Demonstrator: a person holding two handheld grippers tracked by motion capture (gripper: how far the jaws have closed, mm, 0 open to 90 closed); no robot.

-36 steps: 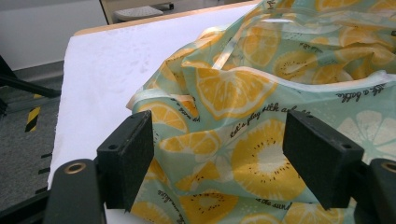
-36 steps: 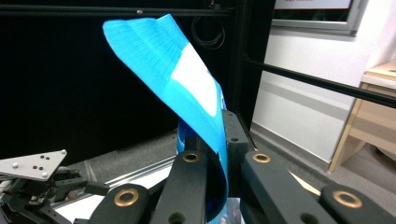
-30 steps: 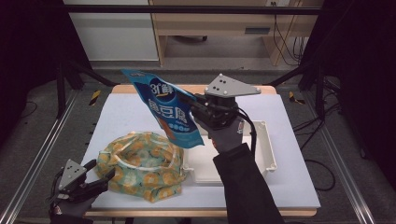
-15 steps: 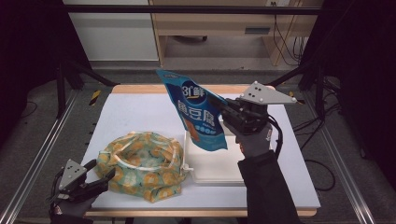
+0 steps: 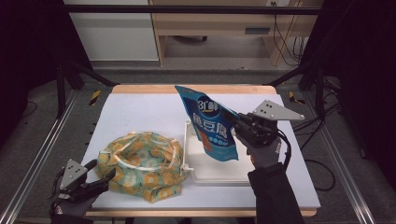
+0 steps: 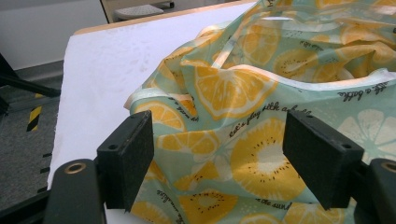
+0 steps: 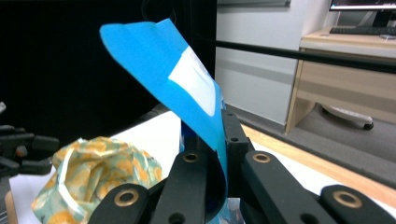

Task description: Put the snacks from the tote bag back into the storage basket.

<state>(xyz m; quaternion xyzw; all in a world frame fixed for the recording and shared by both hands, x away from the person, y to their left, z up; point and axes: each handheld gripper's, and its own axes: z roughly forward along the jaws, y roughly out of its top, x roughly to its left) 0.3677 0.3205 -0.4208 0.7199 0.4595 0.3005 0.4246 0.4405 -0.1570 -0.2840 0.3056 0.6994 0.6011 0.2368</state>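
Note:
A blue snack pouch (image 5: 211, 133) with white lettering hangs upright over the white tray (image 5: 219, 171). My right gripper (image 5: 233, 123) is shut on the pouch's right edge. In the right gripper view the blue pouch (image 7: 173, 74) curls up from between the closed jaws of that gripper (image 7: 219, 140). A soft fabric bag (image 5: 140, 161) printed with orange slices lies on the table left of the tray. My left gripper (image 5: 100, 179) stands open at the bag's near left corner. In the left gripper view the fabric bag (image 6: 233, 93) lies between the spread pads (image 6: 128, 163), which do not press on it.
The white table top (image 5: 140, 112) has bare room behind the fabric bag and a wooden far edge. Metal frame rails run along both sides. In the right gripper view the fabric bag (image 7: 98, 172) and the other gripper (image 7: 18, 149) sit at the lower left.
My right gripper has carried the blue pouch to the right and downward, from above the fabric bag to above the white tray. The left gripper has stayed put.

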